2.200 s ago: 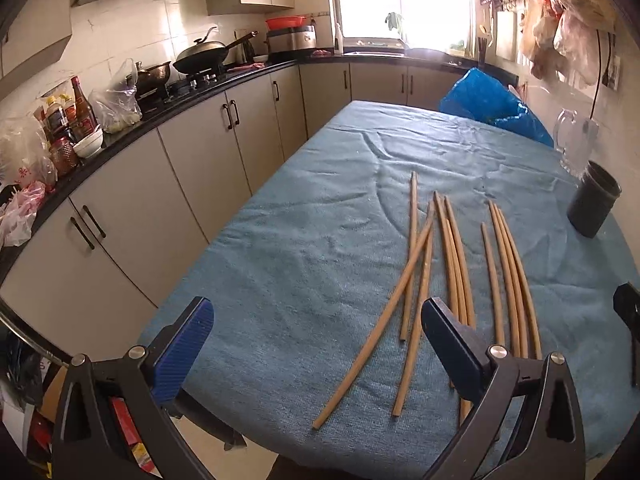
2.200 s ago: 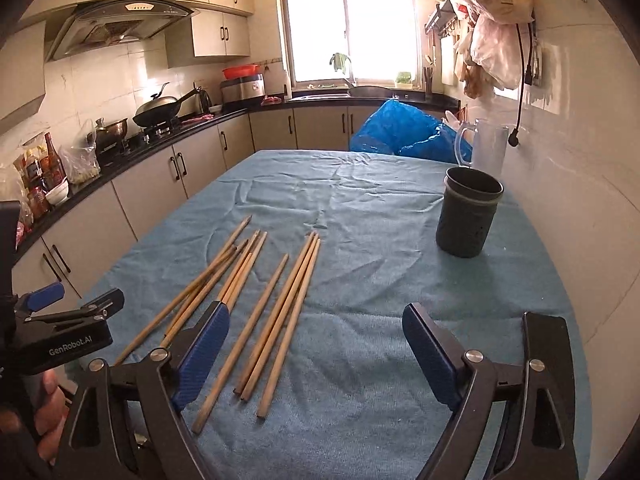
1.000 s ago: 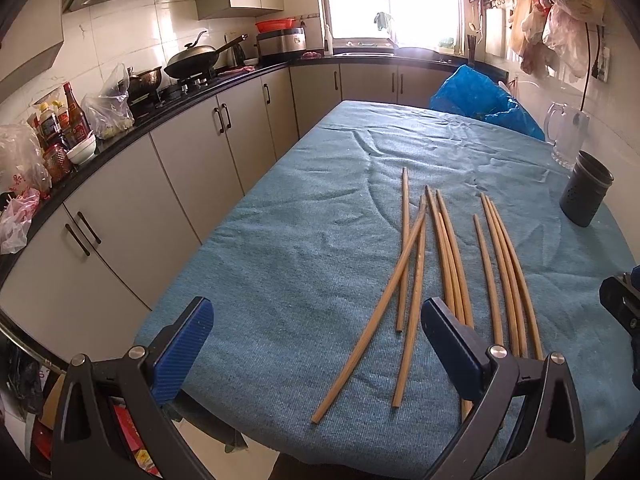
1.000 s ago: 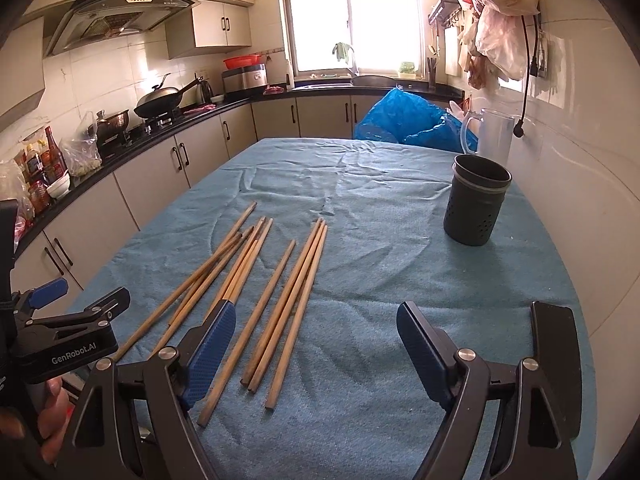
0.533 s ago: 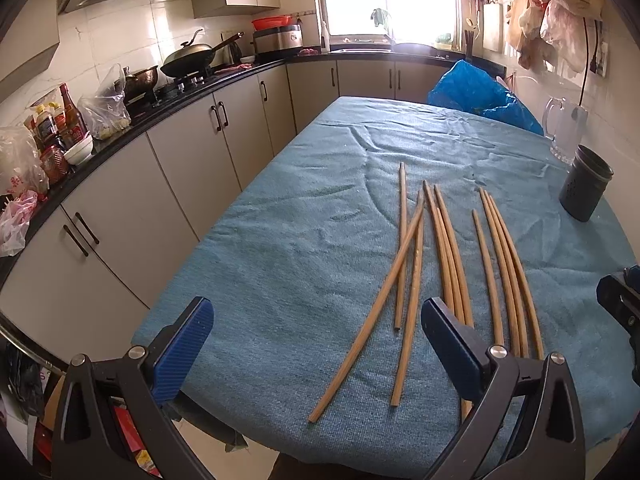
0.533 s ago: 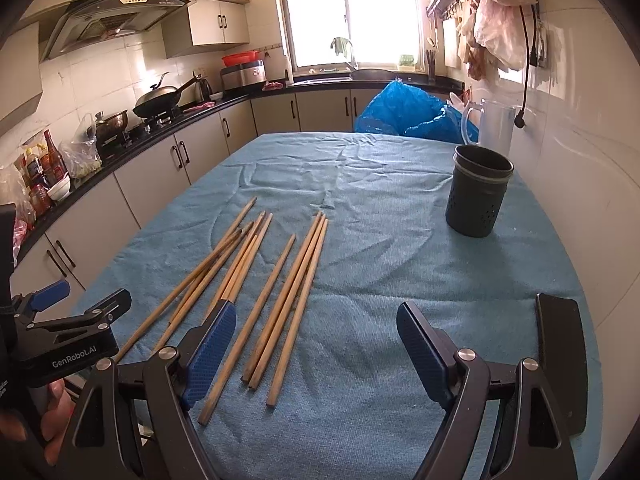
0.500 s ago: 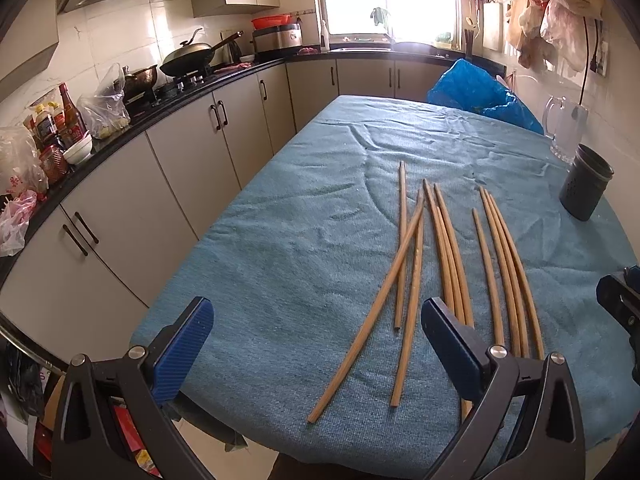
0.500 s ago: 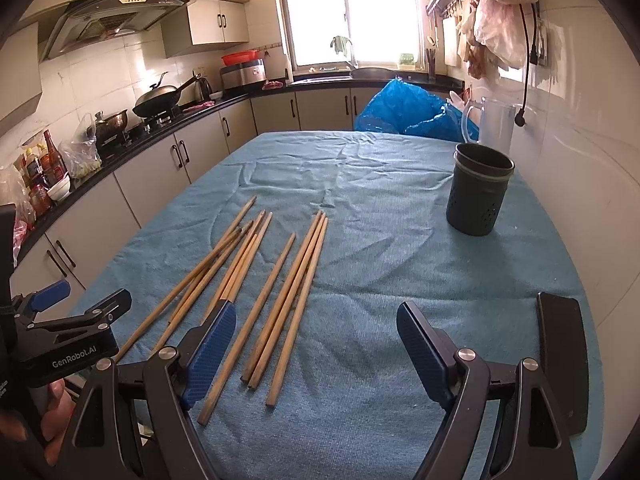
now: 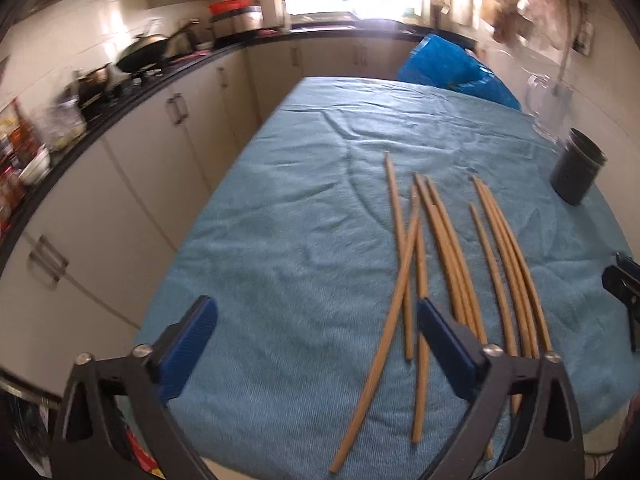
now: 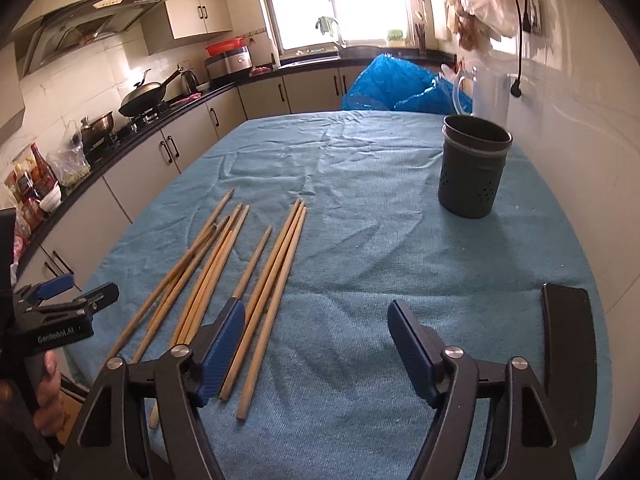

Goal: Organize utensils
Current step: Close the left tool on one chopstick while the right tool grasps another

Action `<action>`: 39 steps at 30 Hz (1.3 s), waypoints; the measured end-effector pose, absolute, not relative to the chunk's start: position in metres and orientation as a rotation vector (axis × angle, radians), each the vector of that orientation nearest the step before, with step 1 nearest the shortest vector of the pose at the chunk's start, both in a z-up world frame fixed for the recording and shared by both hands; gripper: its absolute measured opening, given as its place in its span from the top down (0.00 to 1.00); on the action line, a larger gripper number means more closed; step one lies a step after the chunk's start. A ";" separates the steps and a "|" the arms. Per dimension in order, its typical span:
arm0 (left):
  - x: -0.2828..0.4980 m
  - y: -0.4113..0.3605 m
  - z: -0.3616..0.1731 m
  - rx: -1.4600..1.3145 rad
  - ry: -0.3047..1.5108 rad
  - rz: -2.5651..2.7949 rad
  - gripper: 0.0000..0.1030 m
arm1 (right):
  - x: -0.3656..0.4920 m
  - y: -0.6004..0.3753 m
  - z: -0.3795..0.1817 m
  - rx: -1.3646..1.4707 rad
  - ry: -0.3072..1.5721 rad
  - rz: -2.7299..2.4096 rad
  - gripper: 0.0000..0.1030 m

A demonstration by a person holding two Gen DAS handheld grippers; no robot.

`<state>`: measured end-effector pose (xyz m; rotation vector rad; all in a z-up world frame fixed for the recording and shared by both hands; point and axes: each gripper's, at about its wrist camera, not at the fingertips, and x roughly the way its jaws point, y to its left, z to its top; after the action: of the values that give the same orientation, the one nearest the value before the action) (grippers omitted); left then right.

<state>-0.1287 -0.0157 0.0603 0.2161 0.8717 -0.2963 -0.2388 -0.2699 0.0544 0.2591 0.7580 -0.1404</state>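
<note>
Several long wooden chopsticks [image 9: 440, 240] [image 10: 240, 264] lie loosely side by side on the blue cloth. A dark grey perforated holder [image 10: 472, 172] [image 9: 576, 172] stands upright and empty at the far right of the table. My left gripper [image 9: 316, 320] hovers over the near left of the sticks. Its jaws are closing, with only cloth and two stick ends showing below the gap. My right gripper [image 10: 316, 316] hangs over the sticks' near right ends, its jaws also closing and gripping nothing; its left finger [image 10: 224, 340] overlaps the sticks.
A blue plastic bag [image 10: 400, 84] and a clear jug [image 10: 488, 92] sit at the table's far end. Cabinets and a counter with a wok [image 10: 144, 100] run along the left, a tiled wall along the right. A hand [image 10: 44, 392] holds the left gripper's body.
Both grippers have moved forward and a little lower over the table, so the chopsticks sit closer. The fingers of both stand narrower than before. The left view is now blurred.
</note>
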 end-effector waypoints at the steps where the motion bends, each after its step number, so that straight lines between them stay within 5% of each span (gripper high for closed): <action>1: -0.124 -0.017 0.060 0.212 0.889 -0.318 0.18 | -0.237 -0.273 0.056 0.264 0.758 -0.142 0.29; 3: -0.116 -0.023 0.059 0.210 0.924 -0.362 0.41 | -0.236 -0.276 0.059 0.275 0.751 -0.140 0.29; 7: -0.102 -0.047 0.047 0.240 0.979 -0.462 0.44 | -0.236 -0.280 0.064 0.274 0.739 -0.153 0.29; 9: -0.094 -0.062 0.039 0.280 0.984 -0.483 0.56 | -0.236 -0.282 0.065 0.279 0.742 -0.156 0.29; 13: -0.077 -0.083 0.026 0.301 1.031 -0.525 0.64 | -0.236 -0.283 0.061 0.282 0.755 -0.164 0.29; 20: -0.050 -0.099 0.016 0.308 1.067 -0.515 0.93 | -0.233 -0.285 0.059 0.283 0.768 -0.167 0.29; 30: -0.013 -0.061 0.018 0.135 1.102 -0.498 0.93 | -0.183 -0.301 0.059 0.382 0.863 -0.044 0.29; 36: 0.009 -0.045 0.013 0.045 1.128 -0.491 0.93 | -0.107 -0.312 0.034 0.467 1.011 -0.018 0.68; 39: 0.017 -0.037 0.012 0.018 1.141 -0.515 0.93 | -0.078 -0.312 0.016 0.486 1.075 -0.025 0.73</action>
<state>0.0173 -0.0371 0.0122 0.0179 1.1413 -0.5154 -0.0777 -0.3123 0.0165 0.4862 1.0751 -0.0247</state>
